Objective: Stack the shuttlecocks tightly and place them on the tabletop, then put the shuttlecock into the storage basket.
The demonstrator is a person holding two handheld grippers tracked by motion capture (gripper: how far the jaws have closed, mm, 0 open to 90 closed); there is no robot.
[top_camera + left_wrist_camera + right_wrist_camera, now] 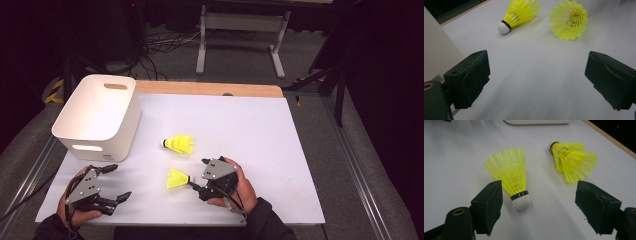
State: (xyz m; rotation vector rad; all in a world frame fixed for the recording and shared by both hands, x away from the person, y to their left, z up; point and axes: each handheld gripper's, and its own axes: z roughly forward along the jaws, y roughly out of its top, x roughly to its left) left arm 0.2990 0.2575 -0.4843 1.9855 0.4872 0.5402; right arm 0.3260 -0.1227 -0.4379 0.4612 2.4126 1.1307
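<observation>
White tabletop (260, 130): near shuttlecock (511, 176) lies flat, cork end (521, 202) between the spread jaws of the right gripper (537, 205), ungripped, skirt pointing away; left gripper (111, 182) is held open, farther off, beside the bin (97, 115)

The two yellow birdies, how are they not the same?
The near birdie lies between the open jaws of the right claw, with its white tip toward that claw; the far birdie lies clear of both claws, tip pointing away. The near birdie's skirt is a smooth, round cone; the far birdie's skirt looks bent and crumpled. Both are yellow with white tips, lying on their sides on the table.
</observation>
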